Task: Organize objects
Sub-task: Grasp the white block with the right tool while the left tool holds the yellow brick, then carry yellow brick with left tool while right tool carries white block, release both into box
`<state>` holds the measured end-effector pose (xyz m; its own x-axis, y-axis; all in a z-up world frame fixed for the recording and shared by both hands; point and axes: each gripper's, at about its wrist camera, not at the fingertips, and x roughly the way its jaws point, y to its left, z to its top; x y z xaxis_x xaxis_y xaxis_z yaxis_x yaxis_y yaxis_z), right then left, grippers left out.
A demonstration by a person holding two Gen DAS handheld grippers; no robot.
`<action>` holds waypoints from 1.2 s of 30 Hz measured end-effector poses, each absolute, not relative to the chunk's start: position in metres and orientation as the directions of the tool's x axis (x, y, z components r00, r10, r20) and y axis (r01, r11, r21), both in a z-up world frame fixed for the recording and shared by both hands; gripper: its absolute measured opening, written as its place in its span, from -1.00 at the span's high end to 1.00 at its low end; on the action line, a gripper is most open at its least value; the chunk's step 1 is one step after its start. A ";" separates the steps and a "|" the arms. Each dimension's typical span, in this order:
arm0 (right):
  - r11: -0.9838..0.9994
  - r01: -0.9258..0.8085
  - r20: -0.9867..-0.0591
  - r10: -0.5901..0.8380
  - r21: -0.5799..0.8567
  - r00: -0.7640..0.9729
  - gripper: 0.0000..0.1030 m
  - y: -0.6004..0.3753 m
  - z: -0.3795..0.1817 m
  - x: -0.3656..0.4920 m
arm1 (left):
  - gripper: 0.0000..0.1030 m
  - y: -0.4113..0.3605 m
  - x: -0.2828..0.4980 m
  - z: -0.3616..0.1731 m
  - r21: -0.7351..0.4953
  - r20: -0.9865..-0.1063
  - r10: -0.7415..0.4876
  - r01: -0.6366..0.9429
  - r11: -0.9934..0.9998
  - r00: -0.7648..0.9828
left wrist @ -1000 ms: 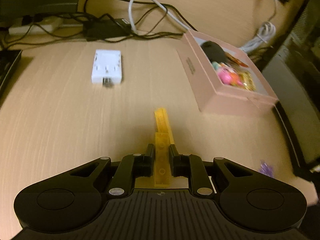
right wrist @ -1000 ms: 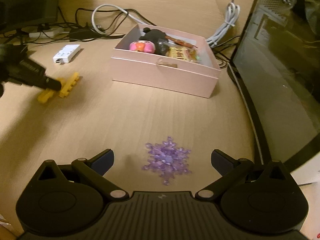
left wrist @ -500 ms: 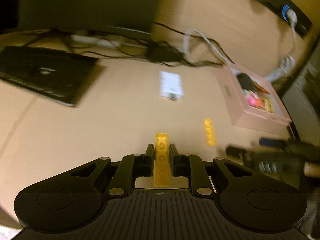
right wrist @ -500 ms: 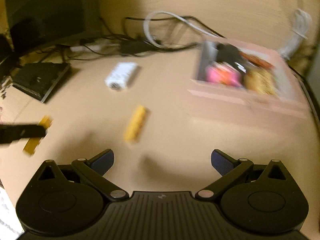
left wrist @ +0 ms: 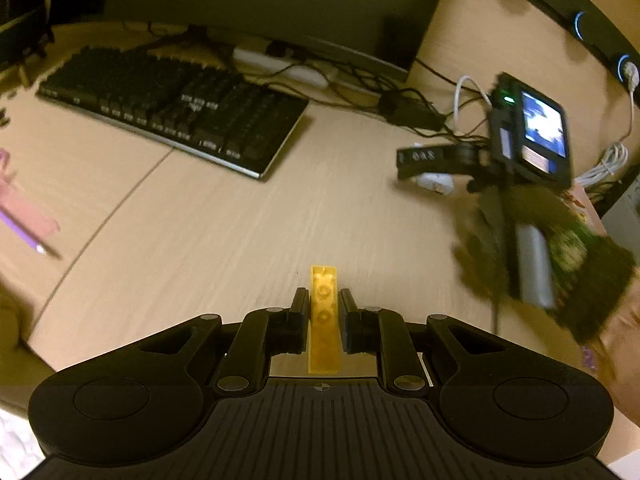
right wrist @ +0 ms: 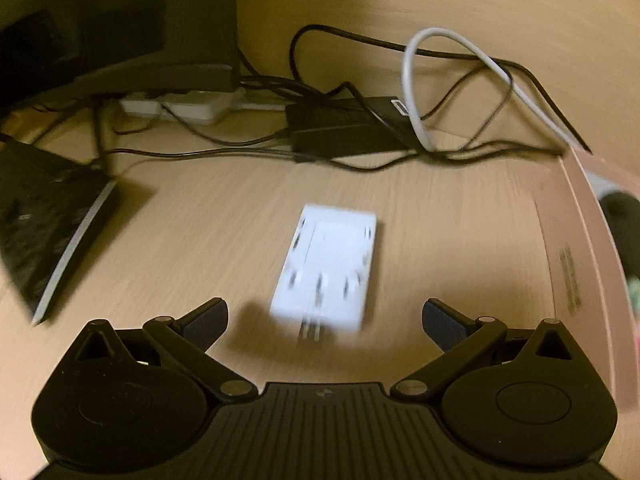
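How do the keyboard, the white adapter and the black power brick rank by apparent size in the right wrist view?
1. white adapter, though nearest the camera
2. black power brick
keyboard: cropped, unrankable.

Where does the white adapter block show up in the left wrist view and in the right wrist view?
Left wrist view: white adapter block sits far right of centre, mostly hidden behind the right gripper.
Right wrist view: it lies centre frame on the desk, blurred, just ahead of the open right gripper.
Shared landmark: the black keyboard, upper left in the left view, at the left edge in the right view.
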<state>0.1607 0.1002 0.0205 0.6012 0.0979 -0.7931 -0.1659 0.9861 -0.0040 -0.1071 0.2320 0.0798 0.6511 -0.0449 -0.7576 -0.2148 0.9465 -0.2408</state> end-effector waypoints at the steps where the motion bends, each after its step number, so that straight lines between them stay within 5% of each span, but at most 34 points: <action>1: 0.988 -0.156 -0.800 0.097 0.004 0.592 -1.00 0.101 0.019 0.167 | 0.66 0.234 -0.108 0.081 -0.226 -0.756 -0.038 -0.206 0.952 0.654; 6: 0.988 -0.152 -0.795 0.106 0.017 0.597 -0.96 0.104 0.019 0.179 | 0.66 0.243 -0.108 0.080 -0.227 -0.754 -0.048 -0.192 0.955 0.655; 9: 0.982 -0.186 -0.780 0.123 0.008 0.613 -0.45 0.109 0.024 0.176 | 0.66 0.247 -0.107 0.079 -0.227 -0.758 -0.057 -0.181 0.957 0.650; 11: 0.980 -0.199 -0.772 0.120 -0.009 0.624 0.08 0.111 0.028 0.169 | 0.66 0.248 -0.105 0.079 -0.226 -0.754 -0.063 -0.168 0.960 0.653; 23: 0.967 -0.256 -0.726 0.192 0.023 0.661 0.08 0.064 0.075 0.078 | 0.65 0.202 -0.077 0.074 -0.250 -0.750 -0.205 0.017 0.968 0.628; 36: 0.999 -0.040 -0.761 0.003 -0.030 0.649 0.08 -0.065 0.078 -0.055 | 0.65 0.077 -0.040 0.067 -0.255 -0.766 -0.376 0.290 0.922 0.521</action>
<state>-0.0547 -0.0646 0.0780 0.6491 0.0033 -0.7607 -0.0398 0.9988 -0.0297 -0.0401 0.0768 0.0673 0.5207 -0.3759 -0.7665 0.2901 0.9223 -0.2553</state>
